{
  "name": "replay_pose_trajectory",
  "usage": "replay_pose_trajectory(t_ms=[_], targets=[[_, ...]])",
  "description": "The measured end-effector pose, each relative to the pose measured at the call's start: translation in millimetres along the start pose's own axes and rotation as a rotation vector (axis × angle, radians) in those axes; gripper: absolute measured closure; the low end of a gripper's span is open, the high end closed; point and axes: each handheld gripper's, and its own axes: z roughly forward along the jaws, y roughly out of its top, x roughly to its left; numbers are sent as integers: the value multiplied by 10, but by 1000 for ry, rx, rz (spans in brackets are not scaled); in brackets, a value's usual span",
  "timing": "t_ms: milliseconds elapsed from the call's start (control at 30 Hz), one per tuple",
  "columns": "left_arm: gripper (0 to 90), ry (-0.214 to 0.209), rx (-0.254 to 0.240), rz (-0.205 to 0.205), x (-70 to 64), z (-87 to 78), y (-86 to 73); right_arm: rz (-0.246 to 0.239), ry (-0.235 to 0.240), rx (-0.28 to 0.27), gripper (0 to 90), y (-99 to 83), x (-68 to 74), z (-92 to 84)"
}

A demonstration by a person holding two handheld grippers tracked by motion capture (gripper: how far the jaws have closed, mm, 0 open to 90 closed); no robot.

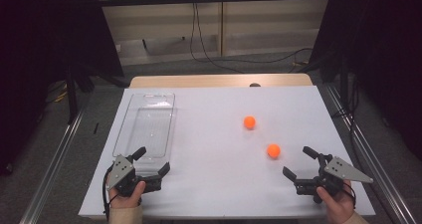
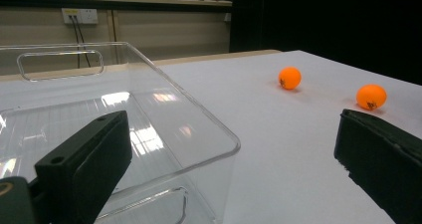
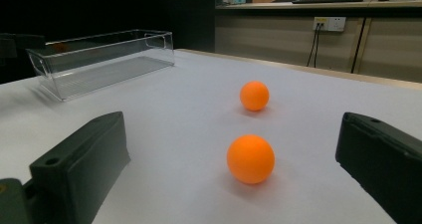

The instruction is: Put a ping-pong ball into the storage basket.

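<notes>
Both my grippers, left gripper (image 1: 152, 165) and right gripper (image 1: 299, 160), released; near ping-pong ball (image 1: 273, 151) by bench's right edge: light, smooth, rolls—pinch across its middle.

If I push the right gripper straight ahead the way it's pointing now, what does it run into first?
Most likely the nearer orange ball: in the right gripper view it sits between the open jaws of the right gripper, with bare table before it. The second ball lies farther along.
</notes>
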Motion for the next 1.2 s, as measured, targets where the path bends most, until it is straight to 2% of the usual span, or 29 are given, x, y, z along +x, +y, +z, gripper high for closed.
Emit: replay_pose_trajectory(t_ms=[367, 567, 667, 733, 967, 1200], targets=[[15, -22, 5, 7, -16, 38, 13, -8, 9, 1, 0, 6, 1, -12], [15, -34, 10, -1, -70, 83, 24, -15, 14, 3, 0, 7, 13, -10], [15, -47, 12, 10, -102, 107, 38, -16, 16, 2, 0, 8, 12, -15], [15, -51, 0, 2, -123, 121, 48, -14, 17, 2, 0, 8, 10, -14], [15, -74, 6, -19, -174, 189, 74, -17, 19, -2, 2, 11, 8, -13], [15, -94, 14, -19, -242, 279, 107, -4, 22, -3, 3, 13, 3, -18]])
